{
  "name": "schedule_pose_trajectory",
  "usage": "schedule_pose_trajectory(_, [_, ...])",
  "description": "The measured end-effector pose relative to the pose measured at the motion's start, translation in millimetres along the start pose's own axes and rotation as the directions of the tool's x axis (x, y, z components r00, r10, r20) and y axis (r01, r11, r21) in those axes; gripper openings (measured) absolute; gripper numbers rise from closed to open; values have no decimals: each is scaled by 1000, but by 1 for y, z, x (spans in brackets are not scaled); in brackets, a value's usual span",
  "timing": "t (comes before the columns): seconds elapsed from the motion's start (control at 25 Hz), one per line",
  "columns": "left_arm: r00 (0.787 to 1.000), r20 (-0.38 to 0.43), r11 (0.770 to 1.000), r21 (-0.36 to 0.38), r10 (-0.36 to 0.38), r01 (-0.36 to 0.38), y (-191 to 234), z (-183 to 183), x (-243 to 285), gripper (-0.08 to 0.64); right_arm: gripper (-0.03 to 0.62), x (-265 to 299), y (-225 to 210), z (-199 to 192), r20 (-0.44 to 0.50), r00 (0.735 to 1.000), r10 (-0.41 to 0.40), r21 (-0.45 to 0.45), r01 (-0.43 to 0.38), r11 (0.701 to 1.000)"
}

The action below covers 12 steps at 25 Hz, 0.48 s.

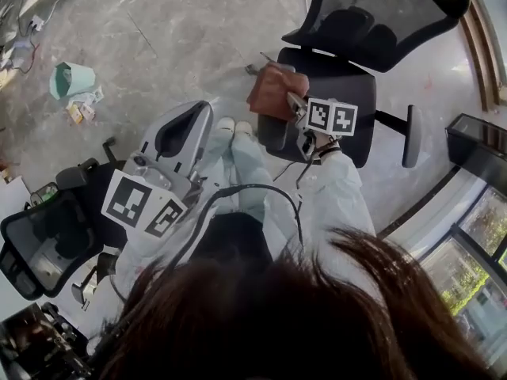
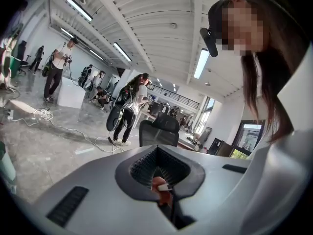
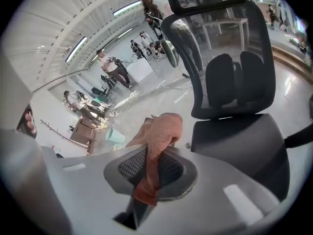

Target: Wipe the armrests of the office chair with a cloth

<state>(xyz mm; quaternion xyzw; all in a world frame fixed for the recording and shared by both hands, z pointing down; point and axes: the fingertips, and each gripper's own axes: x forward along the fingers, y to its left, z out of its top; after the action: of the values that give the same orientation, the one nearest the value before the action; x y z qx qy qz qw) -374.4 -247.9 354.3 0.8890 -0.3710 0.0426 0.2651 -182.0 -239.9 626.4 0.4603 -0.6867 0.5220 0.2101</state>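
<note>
A black mesh office chair [image 1: 348, 85] stands ahead of me and fills the right gripper view [image 3: 234, 131]. My right gripper [image 1: 296, 103] is shut on a reddish-brown cloth [image 1: 272, 92], which lies bunched over the chair's armrest on the view's left and hides most of it. In the right gripper view the cloth [image 3: 159, 131] hangs pinched between the jaws [image 3: 151, 168]. The other armrest [image 1: 410, 137] is bare. My left gripper [image 1: 190, 121] is held low at my left, away from the chair, shut with nothing in it [image 2: 159, 168].
A second black chair [image 1: 40, 244] sits at the lower left. A teal bin [image 1: 71, 77] and cables [image 1: 24, 30] lie on the grey floor at upper left. A glass wall and step [image 1: 475, 212] run along the right. People and another chair [image 2: 159, 131] stand far off.
</note>
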Motion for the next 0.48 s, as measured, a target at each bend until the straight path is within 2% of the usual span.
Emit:
schedule_pose_trajectory(0.28, [999,11,999,-8,53,-53,17,-5,-27,3,34,27,-25,50,62,996,-68,117,61,991])
schedule_pose_trajectory(0.4, [998,22,999,-8,54,-53,18,-3,-33,3,34,30,-24,50,64,996,-61,149,51,988])
schedule_pose_trajectory(0.48, [999,26,999,-9,45,-45,14,-2,-35,3,34,26,-16,36,51,998,-34,166,25,986])
